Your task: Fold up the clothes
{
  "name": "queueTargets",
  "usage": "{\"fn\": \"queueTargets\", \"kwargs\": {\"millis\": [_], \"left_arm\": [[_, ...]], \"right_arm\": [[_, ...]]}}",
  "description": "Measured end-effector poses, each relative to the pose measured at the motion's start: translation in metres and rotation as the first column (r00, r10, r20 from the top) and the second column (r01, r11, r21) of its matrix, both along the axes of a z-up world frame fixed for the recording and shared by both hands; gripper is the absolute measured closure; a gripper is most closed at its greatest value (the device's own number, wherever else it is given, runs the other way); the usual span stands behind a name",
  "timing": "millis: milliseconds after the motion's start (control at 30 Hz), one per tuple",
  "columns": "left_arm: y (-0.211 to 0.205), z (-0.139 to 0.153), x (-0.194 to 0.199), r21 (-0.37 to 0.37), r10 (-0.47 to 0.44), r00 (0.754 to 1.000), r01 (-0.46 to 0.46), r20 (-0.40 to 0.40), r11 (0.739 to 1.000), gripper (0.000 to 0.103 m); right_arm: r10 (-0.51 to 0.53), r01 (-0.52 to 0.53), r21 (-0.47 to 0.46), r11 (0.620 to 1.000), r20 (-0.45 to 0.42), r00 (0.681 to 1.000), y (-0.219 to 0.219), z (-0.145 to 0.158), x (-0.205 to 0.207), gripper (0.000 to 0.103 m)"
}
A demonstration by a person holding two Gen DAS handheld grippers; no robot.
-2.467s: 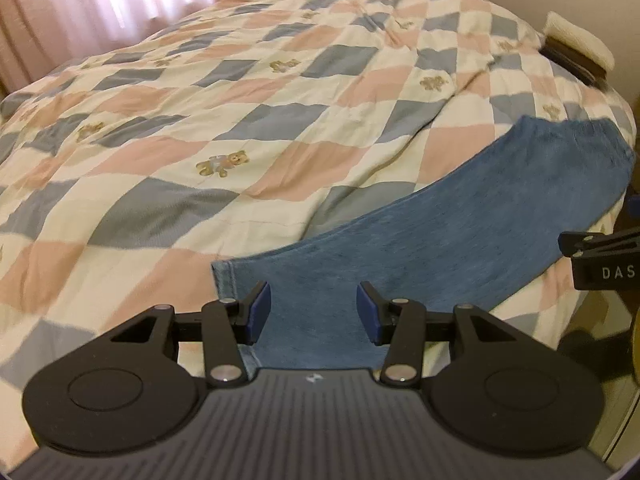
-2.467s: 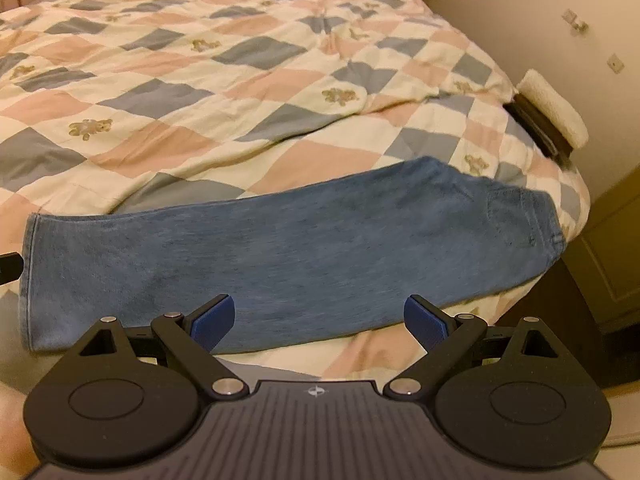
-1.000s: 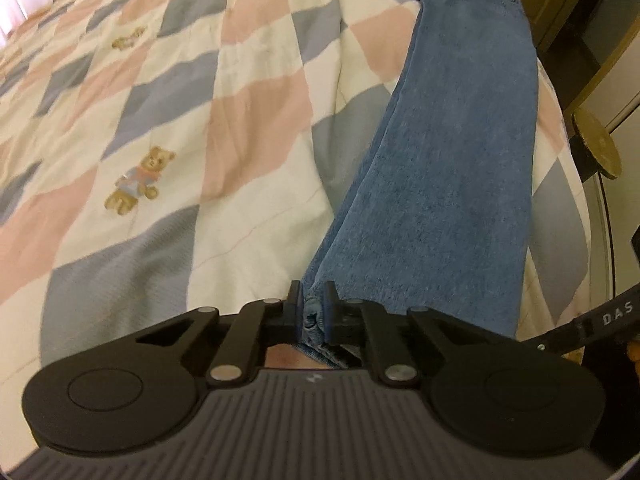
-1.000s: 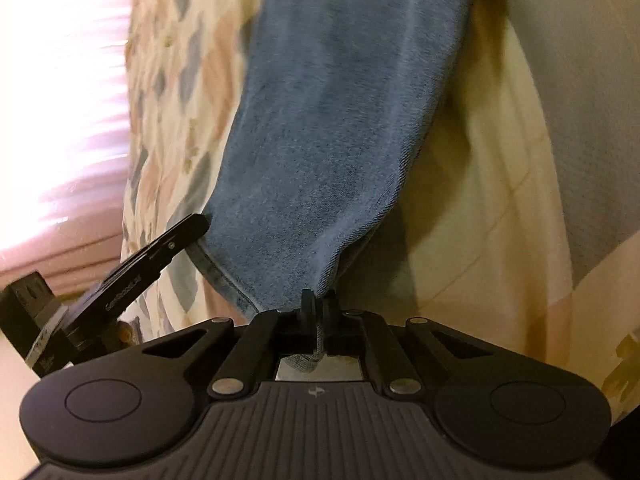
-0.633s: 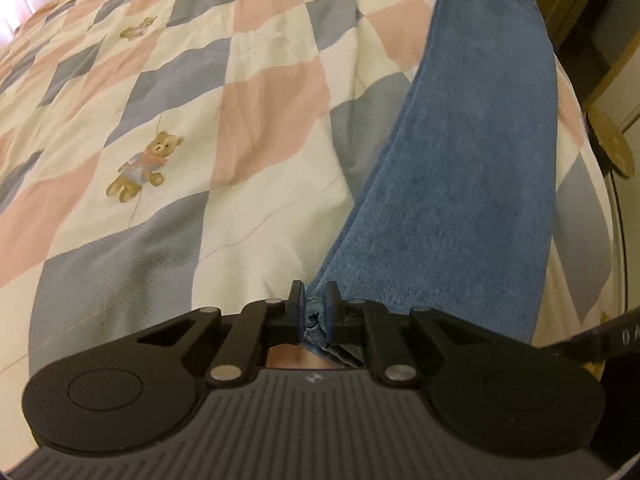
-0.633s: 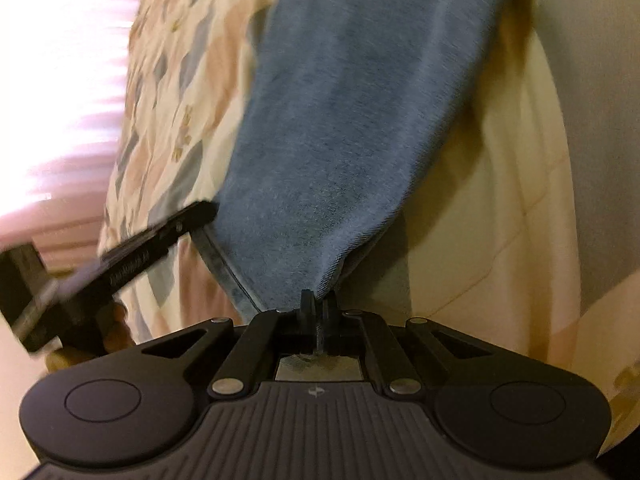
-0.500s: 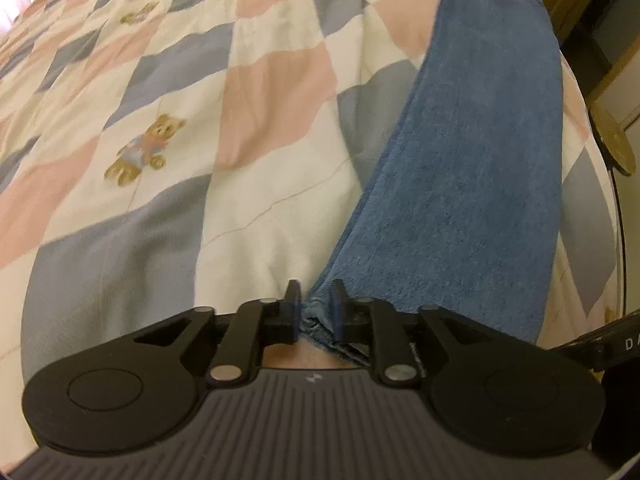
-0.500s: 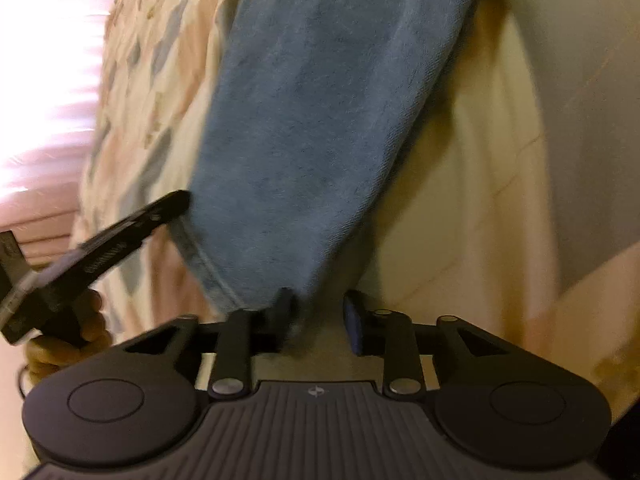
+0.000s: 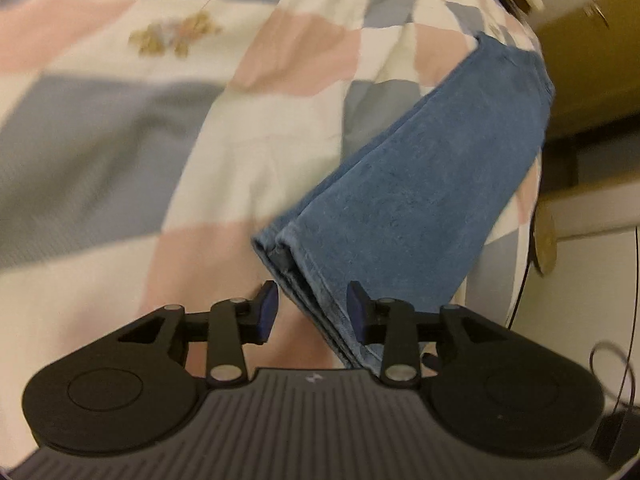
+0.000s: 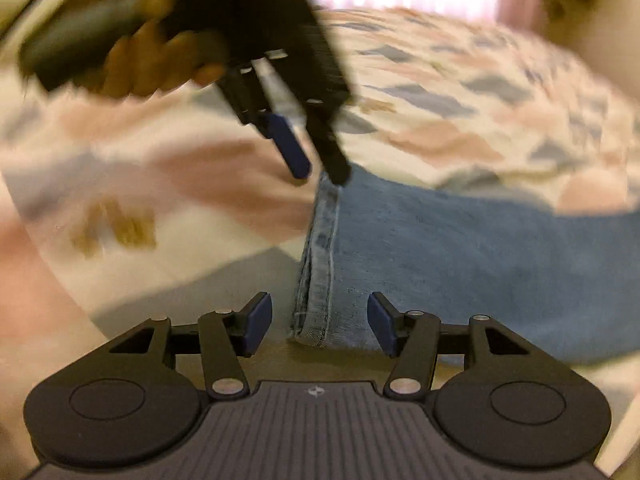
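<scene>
A pair of blue jeans (image 9: pixel 424 184) lies folded lengthwise on the checked quilt (image 9: pixel 120 128), its leg hems nearest me. My left gripper (image 9: pixel 312 312) is open, its blue pads either side of the hem edge and not pinching it. In the right wrist view the jeans (image 10: pixel 460 256) stretch off to the right. My right gripper (image 10: pixel 318 322) is open too, straddling the hem's near corner. That view also shows the left gripper (image 10: pixel 320 172), held by a hand (image 10: pixel 152 60), hovering at the hem's far corner.
The quilt (image 10: pixel 440 92) covers the whole bed and bears small bear prints. At the right of the left wrist view are the bed's edge, a yellowish cabinet (image 9: pixel 592 64), a round brass-coloured thing (image 9: pixel 546 240) and a thin cable (image 9: pixel 628 360).
Both grippers were shut on the hem a second ago and have since opened, letting it go. The hem now rests on the quilt. Both cameras have swung round fast.
</scene>
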State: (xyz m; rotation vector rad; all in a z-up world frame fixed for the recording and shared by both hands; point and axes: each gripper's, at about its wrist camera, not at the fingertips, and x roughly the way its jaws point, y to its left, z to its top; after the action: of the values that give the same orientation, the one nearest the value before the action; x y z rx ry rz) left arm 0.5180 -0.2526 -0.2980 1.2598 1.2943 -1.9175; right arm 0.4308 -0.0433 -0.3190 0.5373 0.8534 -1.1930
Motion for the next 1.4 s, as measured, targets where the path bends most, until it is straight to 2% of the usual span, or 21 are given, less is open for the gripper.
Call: {"fn": "queueTargets", "kwargs": {"millis": [100, 167, 233, 367, 533, 600, 633, 700, 800, 900, 967, 1000, 1033, 1100, 1267, 1300, 1400], "left_arm": [[0.000, -0.021, 0.006, 0.047, 0.110, 0.993, -0.108, -0.032, 0.993, 0.068], [-0.002, -0.031, 0.007, 0.064, 0.157, 0.986, -0.154, -0.054, 0.986, 0.072], [-0.002, -0.032, 0.005, 0.049, 0.159, 0.985, -0.156, -0.065, 0.987, 0.088], [-0.001, -0.023, 0.003, 0.041, 0.153, 0.983, -0.149, -0.098, 0.988, 0.093], [0.000, -0.007, -0.003, 0.044, 0.136, 0.982, -0.131, -0.128, 0.990, 0.096], [-0.001, -0.007, -0.007, 0.034, 0.114, 0.987, -0.111, -0.117, 0.993, 0.096], [-0.003, -0.011, -0.006, 0.040, 0.117, 0.988, -0.113, -0.104, 0.993, 0.096], [-0.006, -0.017, -0.004, 0.058, 0.120, 0.988, -0.115, -0.093, 0.992, 0.095], [-0.008, -0.019, -0.003, 0.073, 0.109, 0.990, -0.103, -0.092, 0.992, 0.095], [-0.004, -0.011, -0.005, 0.055, 0.081, 0.991, -0.076, -0.107, 0.996, 0.092], [-0.001, -0.001, -0.006, 0.037, 0.063, 0.990, -0.058, -0.127, 0.998, 0.090], [0.001, 0.005, -0.007, 0.025, 0.054, 0.988, -0.051, -0.145, 0.998, 0.089], [0.003, 0.012, -0.009, 0.013, 0.046, 0.986, -0.045, -0.162, 0.999, 0.089], [0.007, 0.027, -0.014, -0.020, 0.032, 0.980, -0.037, -0.195, 0.999, 0.089], [0.018, 0.061, -0.049, -0.162, -0.016, 0.968, -0.026, -0.252, 0.986, 0.089], [0.023, 0.063, -0.064, -0.213, -0.054, 0.973, 0.005, -0.226, 0.977, 0.089], [0.033, 0.045, -0.119, -0.267, -0.150, 0.984, 0.119, -0.099, 0.956, 0.089]], "right_arm": [[0.016, -0.017, -0.015, 1.000, -0.081, 0.997, -0.005, -0.015, 0.020, 0.048], [-0.001, -0.003, -0.029, 1.000, -0.123, 0.992, -0.008, -0.019, 0.027, 0.046], [-0.016, 0.009, -0.046, 0.999, -0.163, 0.986, -0.009, -0.023, 0.032, 0.044], [-0.006, -0.013, -0.079, 0.997, -0.241, 0.970, -0.013, -0.033, 0.040, 0.048], [-0.013, -0.018, -0.109, 0.994, -0.283, 0.959, -0.022, -0.040, 0.043, 0.050], [-0.017, -0.021, -0.121, 0.992, -0.299, 0.954, -0.025, -0.043, 0.044, 0.065], [-0.018, -0.022, -0.127, 0.992, -0.307, 0.951, -0.027, -0.044, 0.044, 0.067], [-0.020, -0.024, -0.136, 0.990, -0.311, 0.950, -0.029, -0.045, 0.042, 0.081], [-0.014, -0.012, -0.114, 0.993, -0.226, 0.974, -0.031, -0.037, 0.023, 0.086], [-0.036, 0.035, -0.030, 0.999, -0.043, 0.998, -0.042, -0.023, -0.008, 0.086], [-0.093, 0.085, 0.059, 0.995, 0.135, 0.986, -0.053, -0.016, -0.041, 0.087], [-0.122, 0.097, 0.114, 0.989, 0.232, 0.965, -0.059, -0.014, -0.060, 0.087], [-0.143, 0.102, 0.153, 0.983, 0.292, 0.945, -0.063, -0.013, -0.081, 0.087], [-0.182, 0.129, 0.177, 0.976, 0.321, 0.930, -0.069, -0.011, -0.124, 0.087], [-0.277, 0.194, 0.240, 0.951, 0.386, 0.880, -0.084, -0.007, -0.232, 0.087], [-0.296, 0.206, 0.253, 0.945, 0.398, 0.869, -0.087, -0.006, -0.254, 0.087], [-0.352, 0.240, 0.293, 0.925, 0.431, 0.831, -0.096, -0.003, -0.318, 0.087]]}}
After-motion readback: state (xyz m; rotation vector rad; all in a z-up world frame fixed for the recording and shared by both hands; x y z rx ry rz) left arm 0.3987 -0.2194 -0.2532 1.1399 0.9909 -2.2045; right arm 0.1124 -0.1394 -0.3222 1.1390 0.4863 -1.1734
